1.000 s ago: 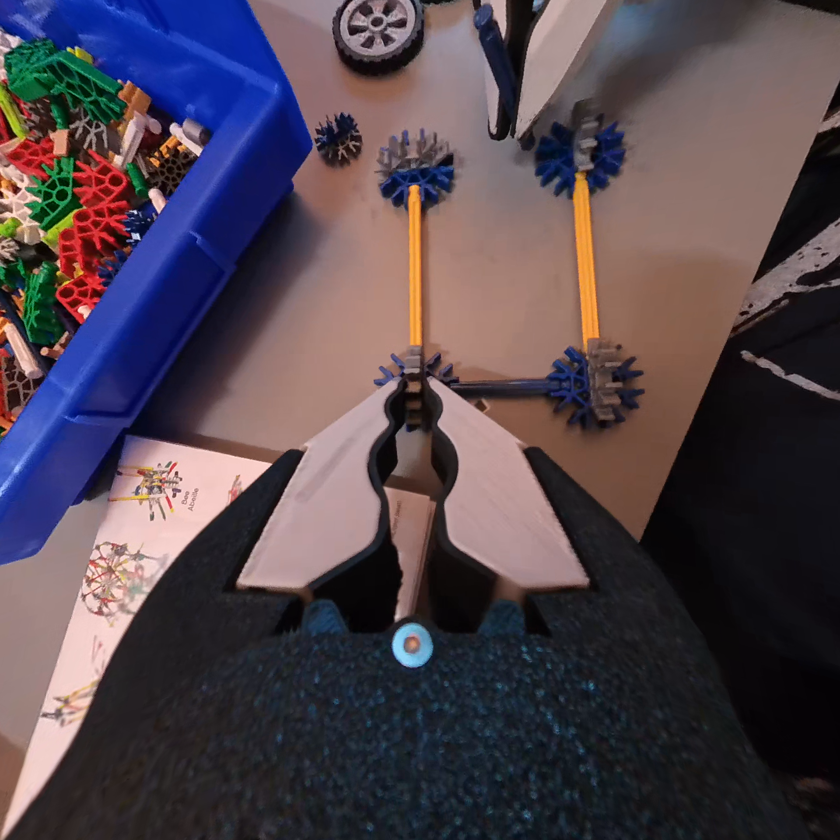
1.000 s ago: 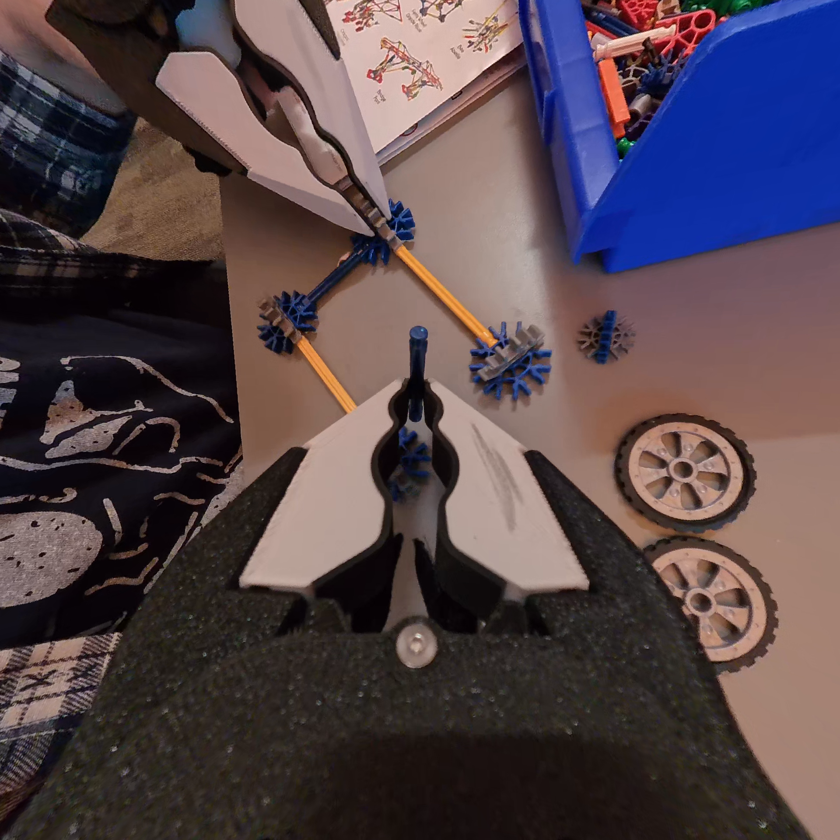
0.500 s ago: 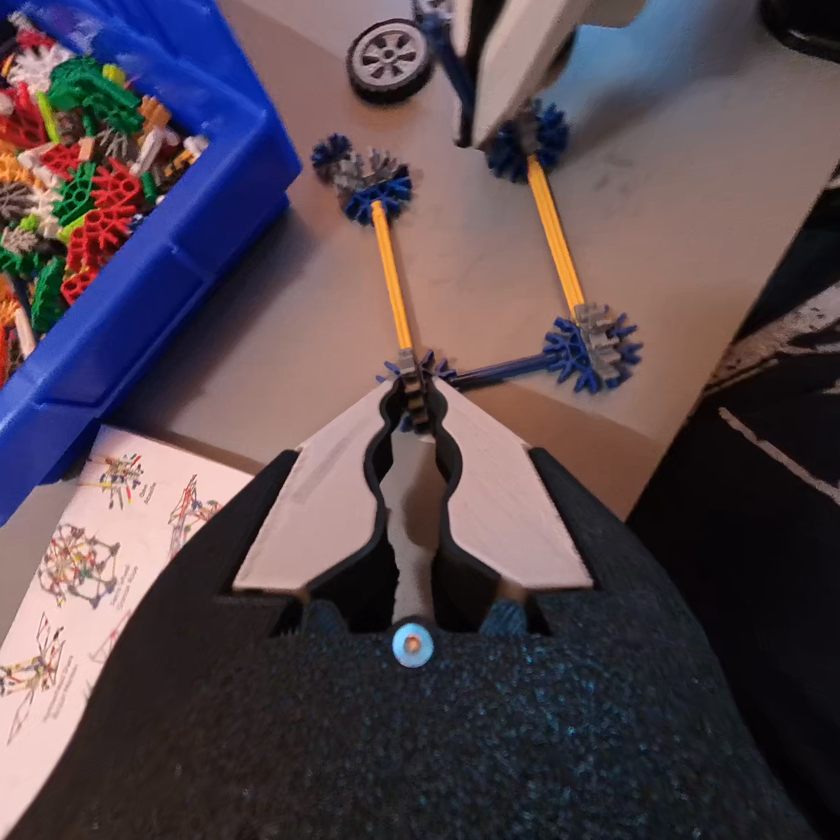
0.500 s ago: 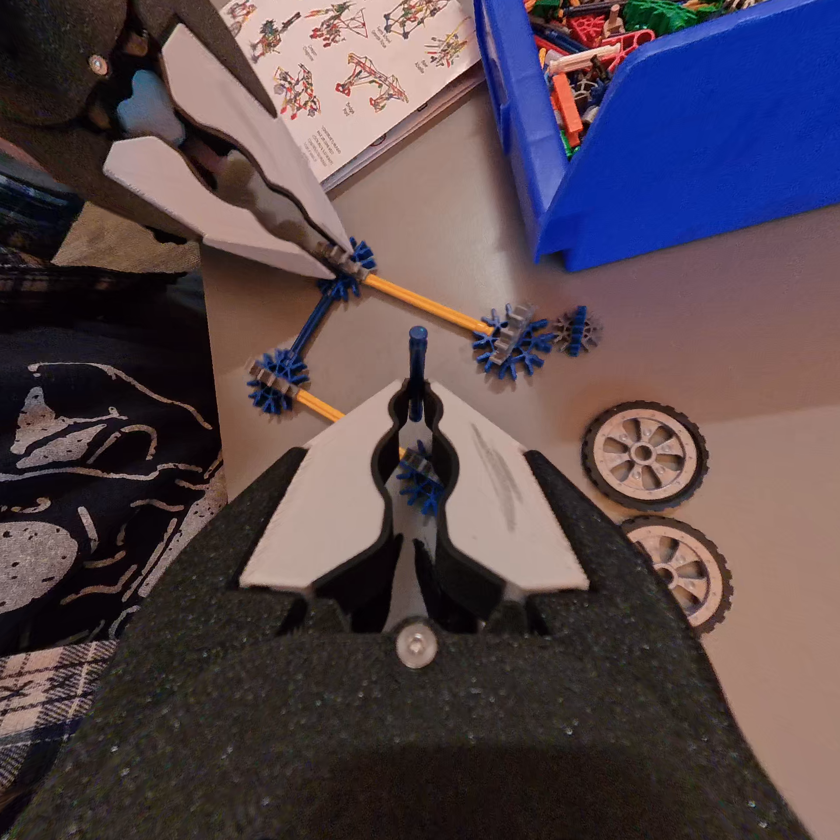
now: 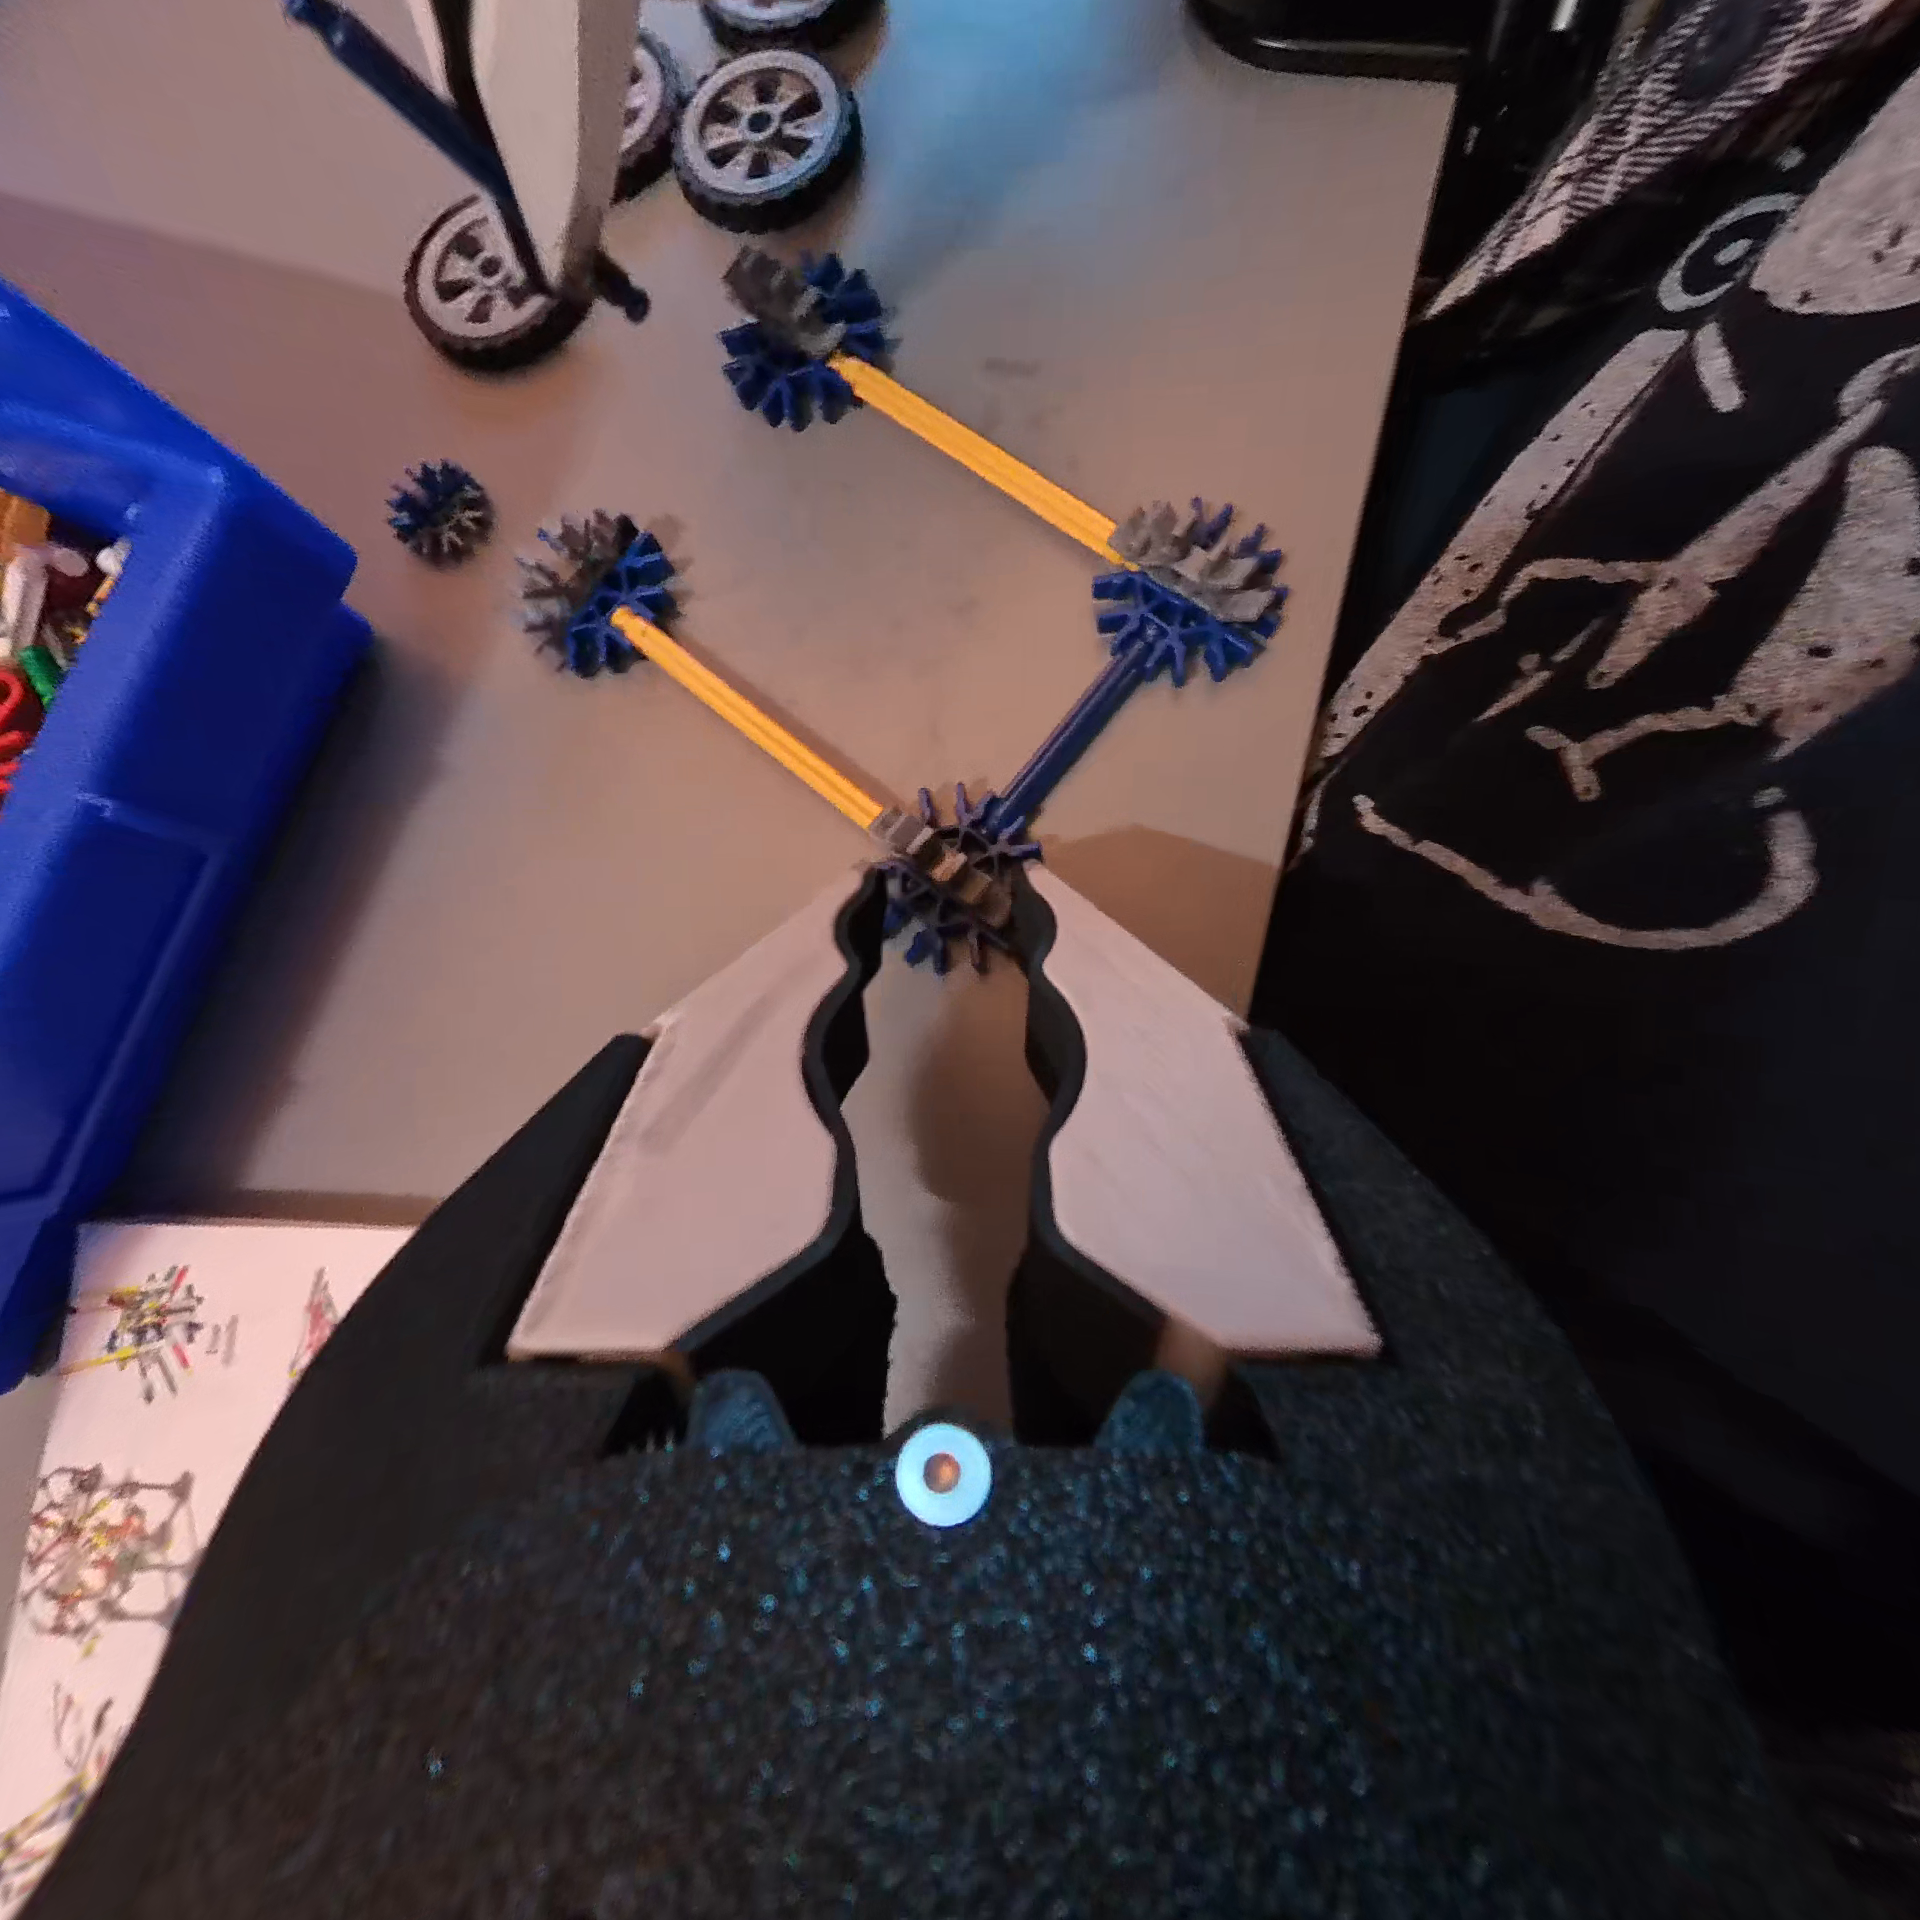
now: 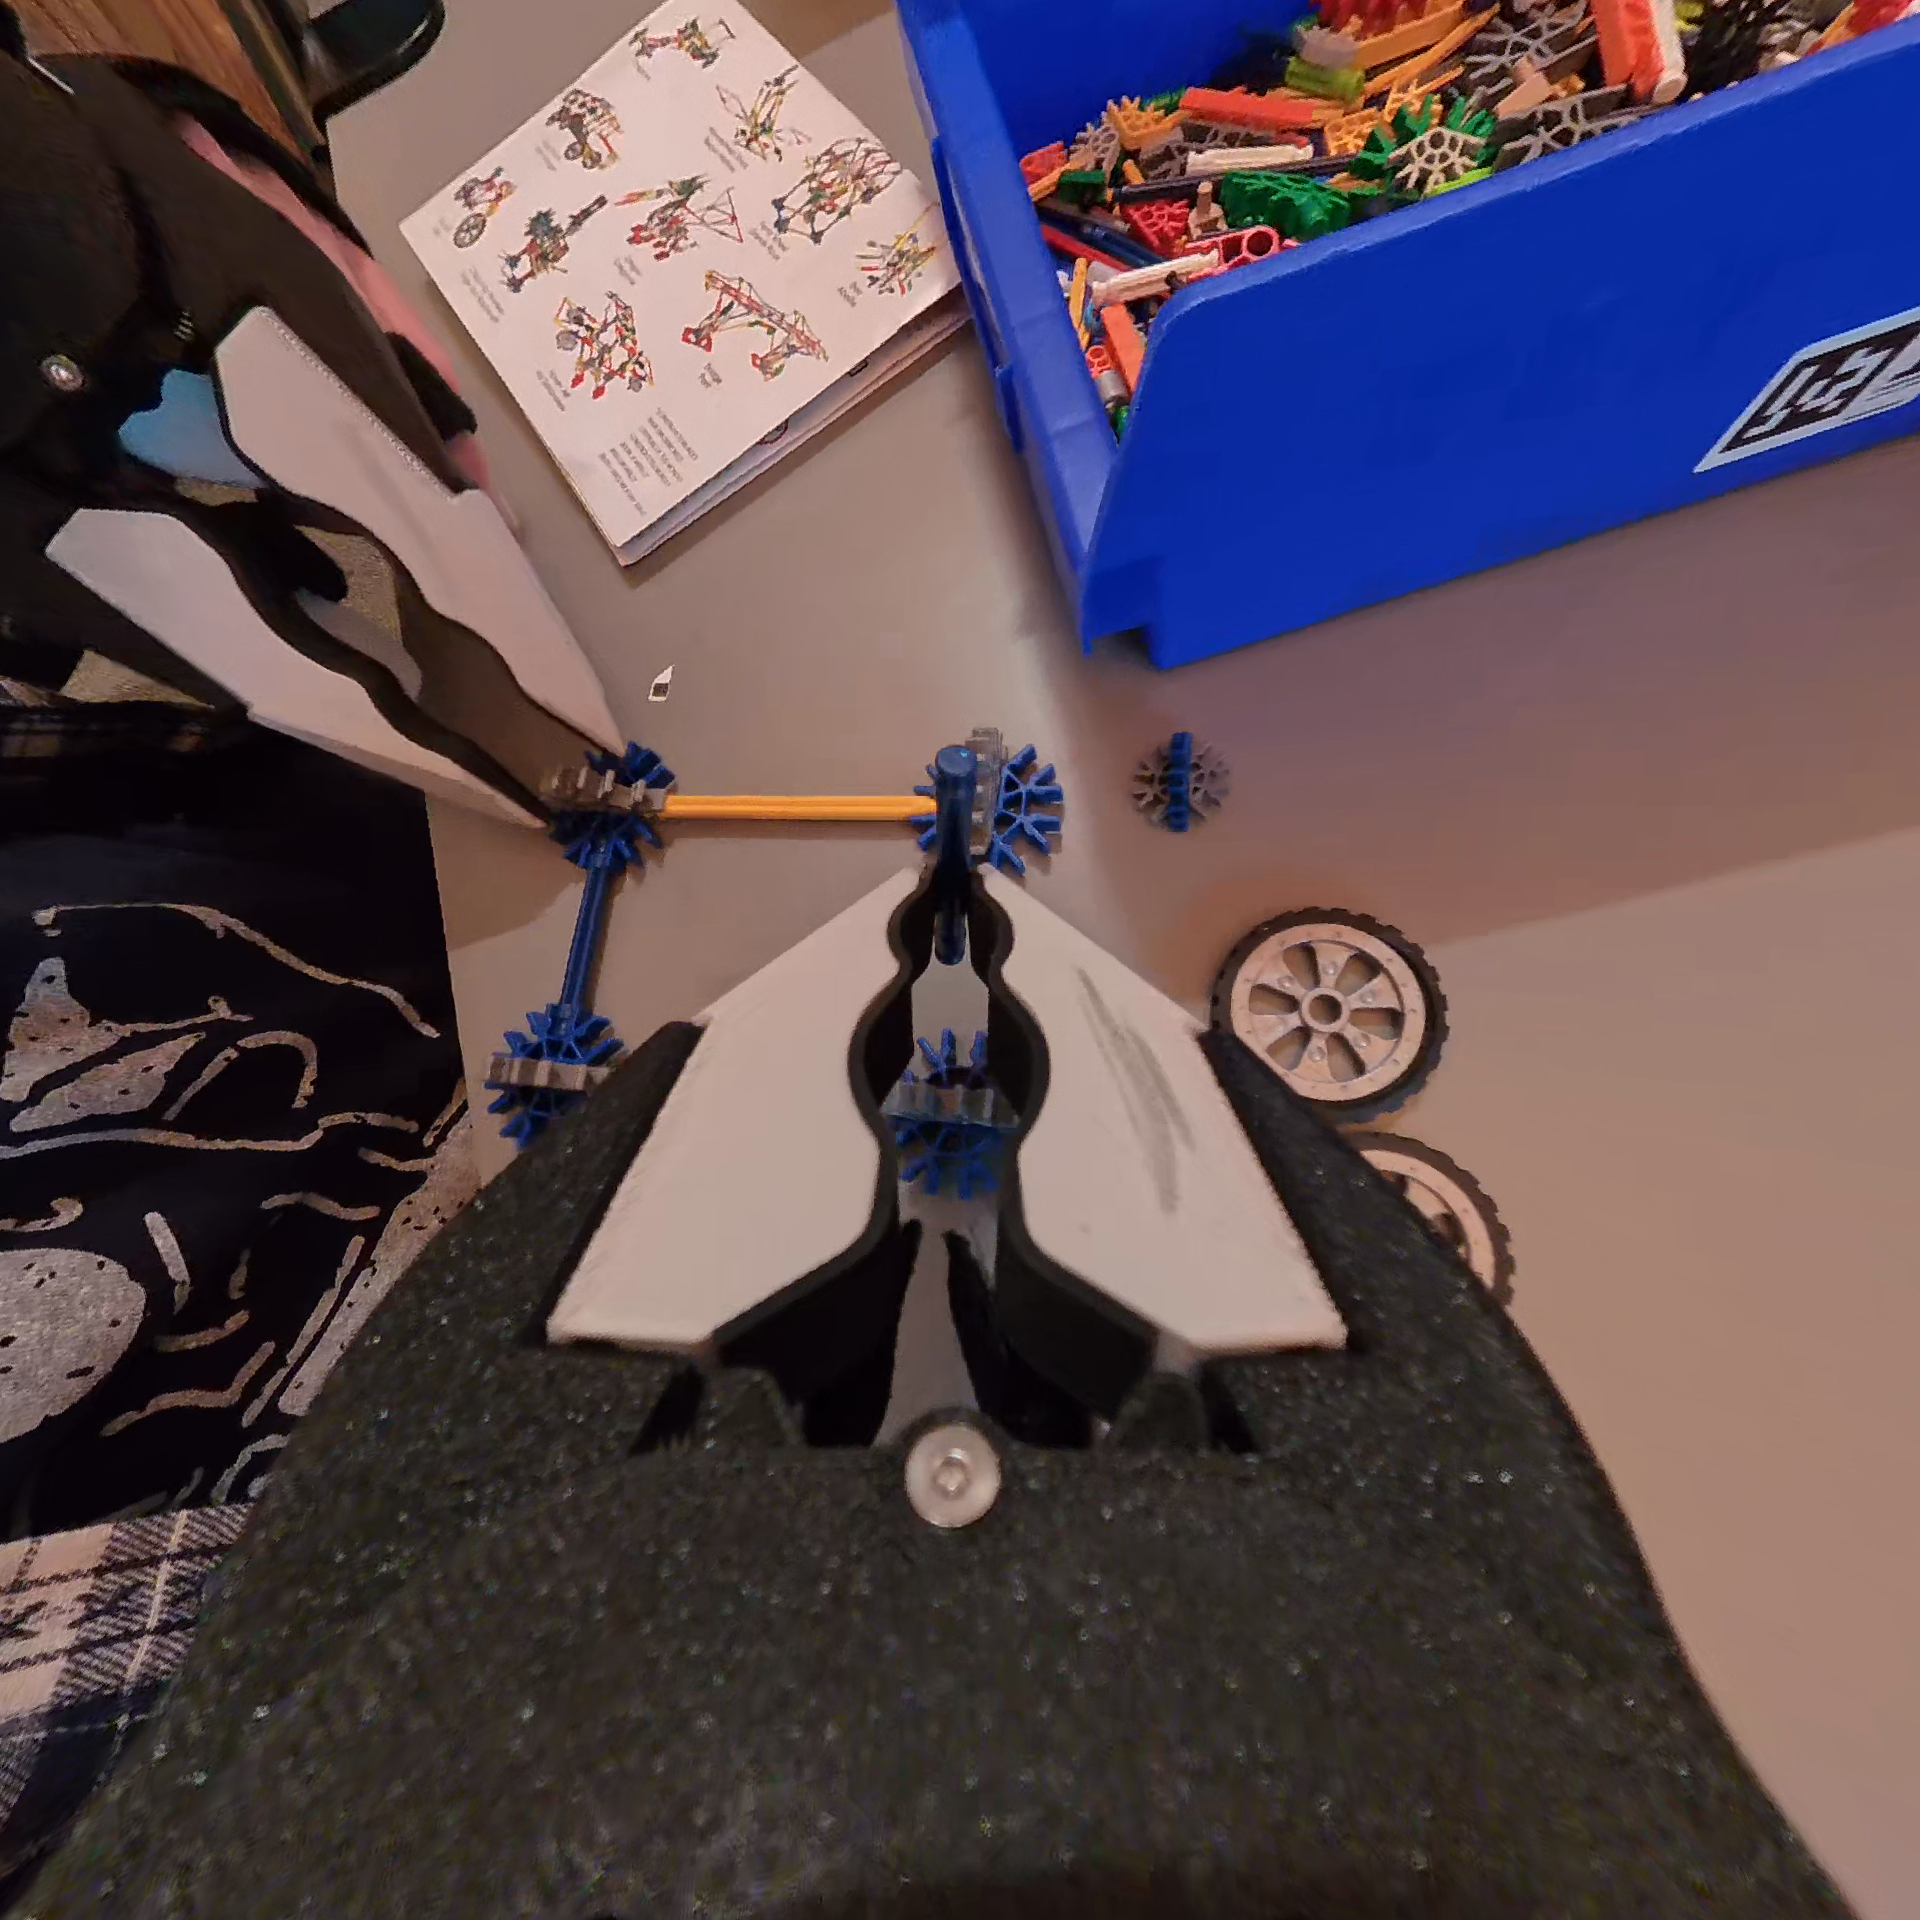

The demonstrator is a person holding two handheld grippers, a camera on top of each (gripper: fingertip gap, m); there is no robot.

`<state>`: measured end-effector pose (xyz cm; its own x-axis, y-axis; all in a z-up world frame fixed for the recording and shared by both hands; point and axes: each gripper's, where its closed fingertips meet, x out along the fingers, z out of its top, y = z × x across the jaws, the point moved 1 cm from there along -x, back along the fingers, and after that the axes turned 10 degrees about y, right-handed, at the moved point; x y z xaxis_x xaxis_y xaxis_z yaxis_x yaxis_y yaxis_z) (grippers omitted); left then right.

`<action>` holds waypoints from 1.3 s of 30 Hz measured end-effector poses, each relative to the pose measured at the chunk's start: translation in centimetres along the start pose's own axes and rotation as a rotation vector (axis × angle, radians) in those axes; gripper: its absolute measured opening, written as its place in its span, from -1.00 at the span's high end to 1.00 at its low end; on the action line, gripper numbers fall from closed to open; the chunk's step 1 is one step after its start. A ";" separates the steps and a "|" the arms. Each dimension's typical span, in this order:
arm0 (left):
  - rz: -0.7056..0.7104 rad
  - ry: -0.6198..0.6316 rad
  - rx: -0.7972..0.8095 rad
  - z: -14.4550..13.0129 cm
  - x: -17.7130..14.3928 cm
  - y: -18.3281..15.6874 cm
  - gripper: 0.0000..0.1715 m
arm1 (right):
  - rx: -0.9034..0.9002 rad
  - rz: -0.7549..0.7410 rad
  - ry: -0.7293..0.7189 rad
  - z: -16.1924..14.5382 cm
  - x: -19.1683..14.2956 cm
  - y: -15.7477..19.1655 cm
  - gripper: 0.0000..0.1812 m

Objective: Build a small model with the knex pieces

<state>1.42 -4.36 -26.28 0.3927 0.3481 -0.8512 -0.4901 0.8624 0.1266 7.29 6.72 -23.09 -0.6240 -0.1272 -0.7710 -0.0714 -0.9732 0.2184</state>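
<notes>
Blue and grey snowflake-shaped connectors joined by rods make up the frame (image 5: pixel 966 623) lying on my tan table (image 5: pixel 312 935). My left gripper (image 5: pixel 951 883) has its fingers clenched on the frame's near corner connector (image 5: pixel 951 878), where a yellow rod (image 5: pixel 753 717) and a dark blue rod (image 5: pixel 1070 727) meet. The blue one runs to a second connector (image 5: pixel 1190 597) near the table edge, and another yellow rod (image 5: pixel 971 452) carries on from there to a third connector (image 5: pixel 800 338). The first yellow rod ends at a fourth connector (image 5: pixel 597 592).

My right gripper (image 6: pixel 951 894) is grasping a loose dark blue rod (image 6: pixel 951 842) between its fingertips, the rod's round end poking out past them, just over that fourth connector in the right wrist view. Whether the rod actually touches the connector I cannot tell from this angle. Between the right fingers, lower down, I see another frame connector (image 6: pixel 951 1117) on the table.

A small lone connector (image 6: pixel 1179 779) lies apart from the frame, toward the blue bin (image 6: pixel 1455 416) heaped with mixed coloured pieces. Two grey-hubbed wheels (image 6: pixel 1325 1013) with black tyres sit just beside my right gripper. An instruction sheet (image 6: pixel 675 281) with pictured models lies beside the bin, behind my left gripper. A person's dark printed shirt (image 5: pixel 1610 779) fills the space past the table edge.
</notes>
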 end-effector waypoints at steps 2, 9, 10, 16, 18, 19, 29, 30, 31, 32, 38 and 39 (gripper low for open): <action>0.006 0.001 -0.008 -0.1 0.1 0.4 0.73 | 0.004 -0.004 -0.005 0.1 -0.1 -0.1 0.95; -0.035 0.012 0.024 0.0 0.7 -0.4 0.70 | 0.012 -0.014 -0.001 -0.1 -0.1 -0.5 0.95; -0.047 0.009 0.030 0.2 0.7 -0.7 0.69 | 0.011 -0.014 0.002 -0.1 0.0 -0.5 0.95; -0.103 -0.028 0.100 0.7 0.5 -2.2 0.69 | 0.009 -0.016 0.006 -0.2 0.1 -0.5 0.95; -0.091 -0.035 0.096 0.8 0.4 -1.9 0.69 | 0.010 -0.016 0.006 -0.2 0.1 -0.5 0.95; -0.088 -0.032 0.094 0.7 0.4 -1.7 0.69 | 0.010 -0.016 0.007 -0.2 0.1 -0.5 0.95; -0.115 -0.018 0.133 0.6 0.7 -1.4 0.61 | 0.004 -0.016 0.005 -0.2 0.1 -0.4 0.95; -0.124 -0.017 0.140 0.7 0.8 -1.5 0.61 | 0.003 -0.016 0.006 -0.2 0.1 -0.4 0.95; -0.132 -0.018 0.148 0.7 0.9 -1.7 0.62 | 0.002 -0.016 0.006 -0.2 0.0 -0.4 0.95; -0.136 -0.020 0.151 0.8 0.9 -1.7 0.63 | 0.001 -0.016 0.006 -0.2 0.0 -0.4 0.95; -0.118 -0.036 0.106 1.0 1.1 -1.3 0.72 | -0.002 -0.020 0.003 -0.1 0.0 -0.4 0.95; -0.108 -0.037 0.088 1.0 1.1 -1.0 0.72 | -0.002 -0.021 0.003 -0.1 0.0 -0.4 0.95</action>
<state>3.15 -4.49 -26.86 0.4688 0.2637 -0.8430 -0.3739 0.9239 0.0811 7.43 7.13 -23.22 -0.6203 -0.1073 -0.7770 -0.0832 -0.9760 0.2012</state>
